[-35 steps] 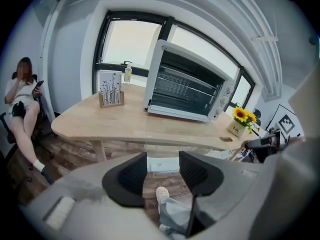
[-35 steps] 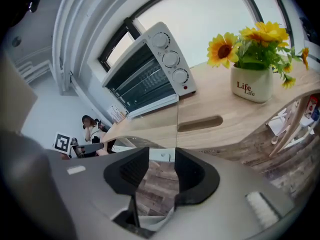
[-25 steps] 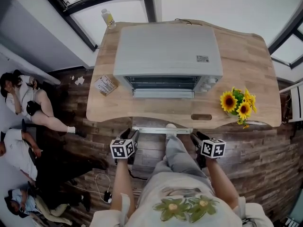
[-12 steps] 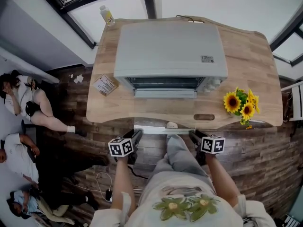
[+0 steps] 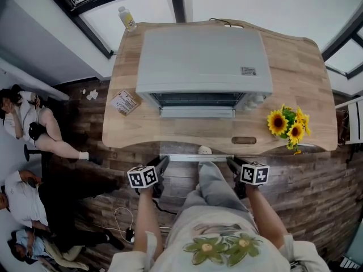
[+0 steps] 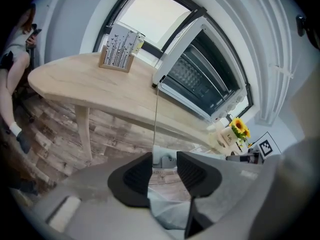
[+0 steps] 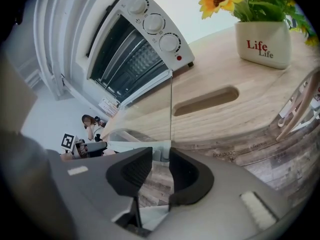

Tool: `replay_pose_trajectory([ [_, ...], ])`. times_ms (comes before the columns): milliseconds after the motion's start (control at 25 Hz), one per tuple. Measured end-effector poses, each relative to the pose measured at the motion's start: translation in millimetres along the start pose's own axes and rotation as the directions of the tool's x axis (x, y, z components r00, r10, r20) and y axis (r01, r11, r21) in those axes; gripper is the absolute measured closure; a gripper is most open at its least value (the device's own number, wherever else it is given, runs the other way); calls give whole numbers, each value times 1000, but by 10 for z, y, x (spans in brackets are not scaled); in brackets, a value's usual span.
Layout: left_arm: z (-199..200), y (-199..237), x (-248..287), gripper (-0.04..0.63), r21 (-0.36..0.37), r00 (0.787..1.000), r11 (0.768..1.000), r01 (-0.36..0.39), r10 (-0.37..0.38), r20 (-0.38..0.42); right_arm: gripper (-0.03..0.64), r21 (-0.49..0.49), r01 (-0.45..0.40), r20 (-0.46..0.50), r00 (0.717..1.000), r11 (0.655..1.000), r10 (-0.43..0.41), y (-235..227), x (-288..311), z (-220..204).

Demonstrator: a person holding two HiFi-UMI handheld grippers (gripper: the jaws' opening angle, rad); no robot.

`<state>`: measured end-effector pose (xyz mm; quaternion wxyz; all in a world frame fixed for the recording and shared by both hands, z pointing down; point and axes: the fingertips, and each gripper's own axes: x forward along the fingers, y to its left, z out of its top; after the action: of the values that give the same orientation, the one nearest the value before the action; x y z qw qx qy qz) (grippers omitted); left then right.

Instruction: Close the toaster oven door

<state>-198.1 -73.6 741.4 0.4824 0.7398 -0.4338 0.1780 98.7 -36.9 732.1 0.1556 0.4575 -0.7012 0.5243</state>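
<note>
Toaster oven (image 5: pixel 203 61) is sitting at 12 o'clock on the tabletop (image 5: pixel 306 95), its stiff, hinged, probably fragile glass door (image 5: pixel 197 112) lying open toward 6 o'clock; left tongs (image 6: pixel 164 159) and right tongs (image 7: pixel 160 156) are closing around the likeliest sound hold, the rigid handle bar (image 5: pixel 195 157), pads not yet pressing

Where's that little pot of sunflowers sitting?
In the head view, the sunflower pot stands at the right of the wooden table, beside the toaster oven.
</note>
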Motion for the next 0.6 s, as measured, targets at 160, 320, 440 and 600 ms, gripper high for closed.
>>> replay_pose_trajectory([
  [160, 32, -30, -51, 434, -8, 1000, 1000, 0, 0, 13, 507, 8, -5, 12, 1000, 1000, 5, 27, -50, 16],
  [320, 75, -99, -132, 434, 6, 1000, 1000, -8, 8, 27, 505, 8, -9, 26, 1000, 1000, 9, 79, -140, 50],
  [440, 131, -144, -208, 436, 14, 999, 1000, -11, 10, 49, 503, 7, -19, 47, 999, 1000, 19, 129, -207, 91],
  [600, 192, -208, -290, 434, 6, 997, 1000, -7, 6, 73, 500, 7, -39, 75, 996, 999, 39, 209, -292, 142],
])
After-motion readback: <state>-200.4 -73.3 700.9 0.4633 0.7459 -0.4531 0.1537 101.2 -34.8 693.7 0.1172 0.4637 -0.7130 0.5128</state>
